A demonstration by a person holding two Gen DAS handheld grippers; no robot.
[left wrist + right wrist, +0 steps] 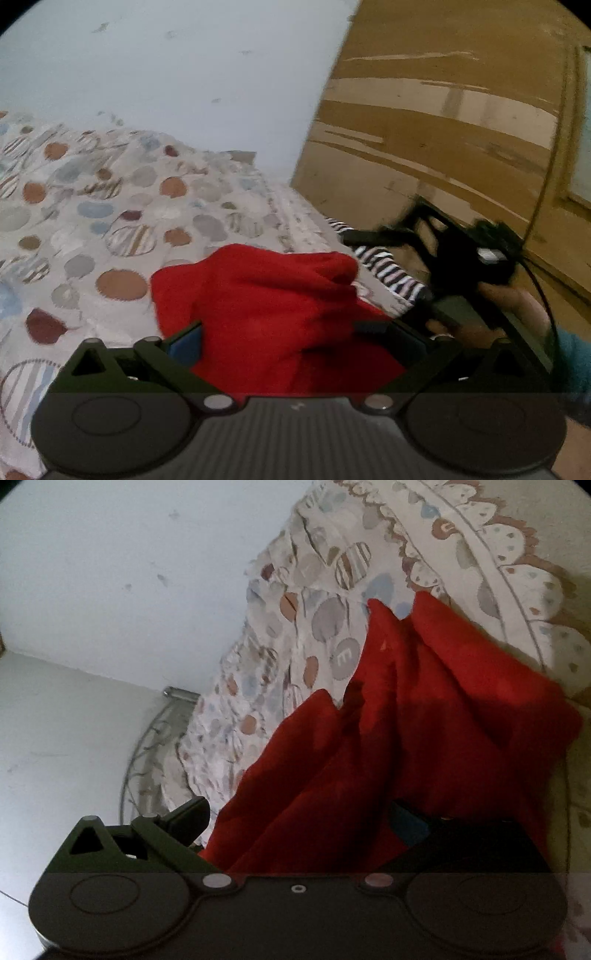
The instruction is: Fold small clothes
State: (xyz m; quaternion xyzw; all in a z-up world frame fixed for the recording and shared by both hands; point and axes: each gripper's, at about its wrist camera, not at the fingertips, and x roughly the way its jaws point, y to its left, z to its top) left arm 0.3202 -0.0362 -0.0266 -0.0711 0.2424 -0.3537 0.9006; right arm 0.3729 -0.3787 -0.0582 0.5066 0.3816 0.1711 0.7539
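Note:
A red cloth (pixel 266 306) lies bunched on the patterned bedsheet (pixel 92 221), right in front of my left gripper (pixel 284 343). The left fingers stand wide apart with the cloth between them. In the right wrist view the same red cloth (pixel 406 731) hangs in folds between the fingers of my right gripper (pixel 299 823), which also stand wide apart. My right gripper also shows in the left wrist view (pixel 388 236), held by a hand at the right, above a black-and-white striped garment (pixel 391 269).
A brown wooden wardrobe (pixel 443 110) stands at the right beyond the bed. A pale wall (pixel 166 66) runs behind the bed. A metal bed frame (pixel 155 738) shows at the bed's edge in the right wrist view.

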